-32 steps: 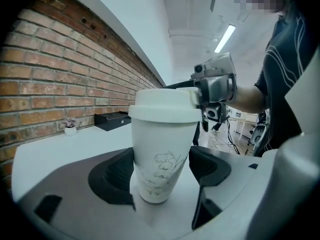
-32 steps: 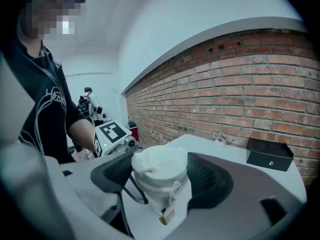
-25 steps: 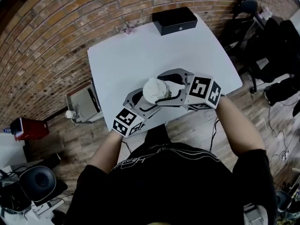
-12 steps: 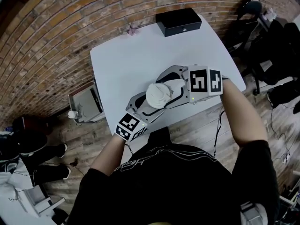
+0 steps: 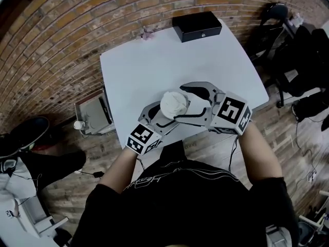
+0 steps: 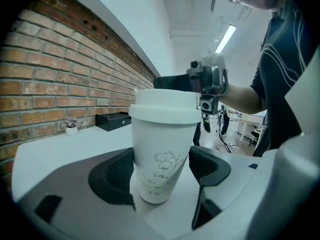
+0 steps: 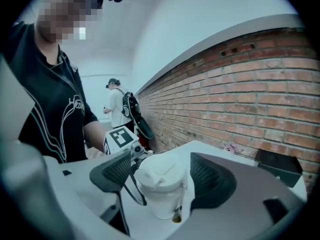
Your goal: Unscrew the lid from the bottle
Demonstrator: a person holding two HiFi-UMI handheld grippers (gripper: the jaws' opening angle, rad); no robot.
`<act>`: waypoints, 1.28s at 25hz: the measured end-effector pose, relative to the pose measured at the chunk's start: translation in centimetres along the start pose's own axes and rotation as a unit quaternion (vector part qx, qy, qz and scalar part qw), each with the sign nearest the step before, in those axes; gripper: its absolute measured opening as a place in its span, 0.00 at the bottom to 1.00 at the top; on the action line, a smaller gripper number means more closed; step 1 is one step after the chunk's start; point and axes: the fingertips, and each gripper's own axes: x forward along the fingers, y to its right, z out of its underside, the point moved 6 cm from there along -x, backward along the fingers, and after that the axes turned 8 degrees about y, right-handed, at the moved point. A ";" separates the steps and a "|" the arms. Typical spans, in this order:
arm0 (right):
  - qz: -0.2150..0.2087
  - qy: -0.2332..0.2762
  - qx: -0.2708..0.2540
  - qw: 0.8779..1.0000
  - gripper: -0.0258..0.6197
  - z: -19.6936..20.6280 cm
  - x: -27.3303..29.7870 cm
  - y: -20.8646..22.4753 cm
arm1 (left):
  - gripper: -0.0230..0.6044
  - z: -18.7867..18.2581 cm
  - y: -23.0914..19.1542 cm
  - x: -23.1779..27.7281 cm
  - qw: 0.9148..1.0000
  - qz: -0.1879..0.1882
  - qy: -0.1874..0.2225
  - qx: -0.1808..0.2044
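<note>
A white bottle [image 5: 174, 103] shaped like a cup, with a flower drawing [image 6: 160, 149] and a white lid [image 7: 161, 176], stands near the front edge of the white table [image 5: 154, 60]. My left gripper [image 5: 157, 116] is shut on its body low down, and both pads touch it [image 6: 159, 171]. My right gripper [image 5: 181, 103] reaches in from the right at lid height. Its jaws stand on either side of the lid with a thin gap at each pad [image 7: 164, 174], so it is open.
A black box [image 5: 197, 25] lies at the table's far right edge, and a small potted plant [image 5: 147, 33] stands at the far edge by the brick wall. Chairs and bags stand to the right of the table. Another person [image 7: 119, 109] stands far off along the wall.
The right gripper has swung around the lid: its marker cube moved away from me, then back toward me and to the right. The left gripper and the bottle stayed in place.
</note>
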 end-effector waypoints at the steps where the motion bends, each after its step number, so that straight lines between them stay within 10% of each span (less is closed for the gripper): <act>1: 0.021 0.007 0.011 1.000 0.60 0.1 -0.1 -0.3 | 0.62 0.0 0.0 0.0 1.000 -0.001 0.001 0.000; 7: 0.120 0.025 0.043 0.992 0.58 1.4 0.7 -1.0 | 0.62 0.0 0.0 0.0 1.000 -0.003 0.001 -0.004; 18: 0.128 0.017 0.020 0.991 0.52 1.9 0.7 -1.3 | 0.62 0.0 0.1 0.0 1.000 -0.006 0.003 -0.006; 24: 0.073 0.012 0.005 0.997 0.52 1.8 0.6 -0.8 | 0.62 0.0 0.2 0.0 1.000 -0.006 0.003 -0.008; 32: -0.112 -0.018 -0.025 0.993 0.52 1.8 0.8 1.5 | 0.62 -0.1 0.2 -0.1 1.000 -0.004 0.007 -0.010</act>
